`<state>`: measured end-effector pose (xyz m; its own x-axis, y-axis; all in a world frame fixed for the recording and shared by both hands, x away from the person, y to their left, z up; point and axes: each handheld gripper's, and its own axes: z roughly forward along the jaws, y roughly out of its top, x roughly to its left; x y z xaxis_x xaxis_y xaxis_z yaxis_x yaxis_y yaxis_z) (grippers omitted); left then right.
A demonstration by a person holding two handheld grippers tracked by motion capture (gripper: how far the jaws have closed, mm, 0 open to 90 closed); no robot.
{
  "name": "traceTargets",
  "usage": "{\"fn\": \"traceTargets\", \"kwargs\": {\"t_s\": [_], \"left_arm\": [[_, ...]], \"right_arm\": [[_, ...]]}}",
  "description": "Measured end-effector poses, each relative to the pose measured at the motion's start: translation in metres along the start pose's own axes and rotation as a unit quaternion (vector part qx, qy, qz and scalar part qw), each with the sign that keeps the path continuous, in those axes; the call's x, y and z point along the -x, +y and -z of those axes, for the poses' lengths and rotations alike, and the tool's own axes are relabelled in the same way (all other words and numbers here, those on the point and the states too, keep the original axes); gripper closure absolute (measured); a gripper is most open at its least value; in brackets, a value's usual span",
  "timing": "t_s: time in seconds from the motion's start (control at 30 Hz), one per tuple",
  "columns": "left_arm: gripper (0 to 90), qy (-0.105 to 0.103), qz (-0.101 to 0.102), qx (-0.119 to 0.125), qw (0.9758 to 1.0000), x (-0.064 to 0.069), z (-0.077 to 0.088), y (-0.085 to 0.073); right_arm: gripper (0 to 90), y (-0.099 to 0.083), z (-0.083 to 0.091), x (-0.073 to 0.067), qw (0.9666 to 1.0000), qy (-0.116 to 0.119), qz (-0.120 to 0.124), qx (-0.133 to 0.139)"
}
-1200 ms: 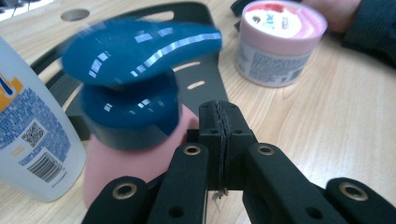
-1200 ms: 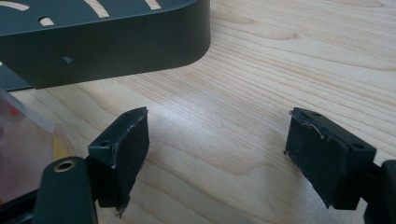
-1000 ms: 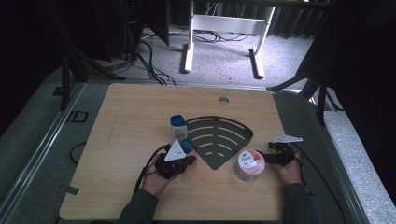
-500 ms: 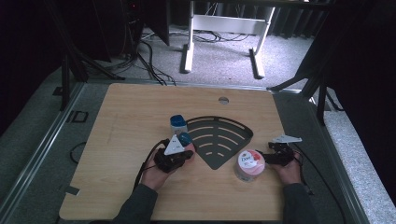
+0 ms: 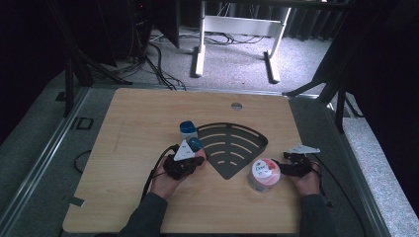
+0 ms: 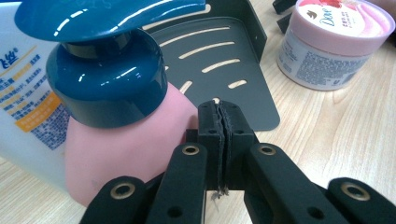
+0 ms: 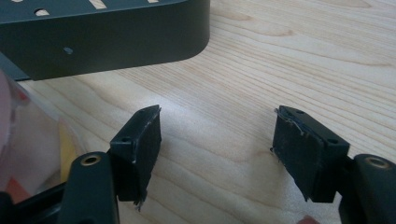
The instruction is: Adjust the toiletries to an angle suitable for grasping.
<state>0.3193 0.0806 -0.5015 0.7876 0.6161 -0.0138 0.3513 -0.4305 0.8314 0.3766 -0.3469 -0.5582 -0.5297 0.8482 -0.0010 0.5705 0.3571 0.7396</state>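
Note:
My left gripper [image 5: 196, 159] [image 6: 219, 122] is shut with nothing between its jaws. It lies low on the table just right of a pink pump bottle [image 6: 126, 140] [image 5: 195, 144] with a dark blue pump head. A white bottle [image 6: 23, 88] [image 5: 188, 130] with a blue cap stands behind the pink one. My right gripper [image 5: 284, 166] [image 7: 217, 140] is open over bare wood, and its jaws have just been closing with nothing between them. A pink Dove jar [image 5: 265, 174] [image 6: 336, 42] [image 7: 18, 140] stands right beside that gripper.
A black slotted corner shelf [image 5: 232, 148] [image 6: 219, 60] [image 7: 107, 37] lies flat in the middle of the wooden table [image 5: 138, 123], between the two grippers. Cables trail from both grippers. Desk legs and wires stand on the carpet beyond the far edge.
My left gripper has edged a little farther up the table beside the pump bottle. The right hand has kept its place by the jar.

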Motion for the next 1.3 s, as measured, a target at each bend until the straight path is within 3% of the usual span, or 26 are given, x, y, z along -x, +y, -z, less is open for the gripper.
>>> {"fn": "traceTargets", "kwargs": {"t_s": [0.27,0.47,0.57,0.67,0.77,0.93,1.13,1.3], "left_arm": [[87.9,0.002,-0.002,-0.003,1.0,0.0,-0.005,0.0],[87.4,0.002,-0.007,-0.008,0.9999,0.001,-0.005,0.0],[87.3,0.002,-0.01,-0.011,0.9999,0.001,-0.006,0.0],[87.0,0.003,-0.009,-0.012,0.9999,0.001,-0.006,0.001],[86.2,0.002,-0.006,-0.011,0.9999,0.002,-0.006,0.001],[85.2,0.003,-0.005,-0.01,0.9999,0.002,-0.006,0.0],[84.2,0.006,-0.004,-0.014,0.9999,0.005,-0.006,-0.004],[84.4,0.006,-0.002,-0.015,0.9999,0.005,-0.006,-0.005]], "right_arm": [[39.5,-0.001,0.002,-0.002,1.0,0.004,0.006,0.004],[52.6,-0.006,0.008,-0.01,0.9999,-0.006,-0.005,0.007],[66.6,-0.008,0.016,-0.015,0.9999,0.009,0.005,0.013],[79.9,-0.006,0.026,-0.018,0.999,0.028,0.001,0.036],[87.1,-0.006,0.034,-0.019,0.9971,0.051,-0.008,0.056],[89.5,-0.008,0.041,-0.02,0.9957,0.064,-0.012,0.066],[89.8,0.0,0.047,-0.03,0.995,0.065,0.022,0.072],[89.8,0.0,0.049,-0.029,0.9947,0.07,0.027,0.07]]}}
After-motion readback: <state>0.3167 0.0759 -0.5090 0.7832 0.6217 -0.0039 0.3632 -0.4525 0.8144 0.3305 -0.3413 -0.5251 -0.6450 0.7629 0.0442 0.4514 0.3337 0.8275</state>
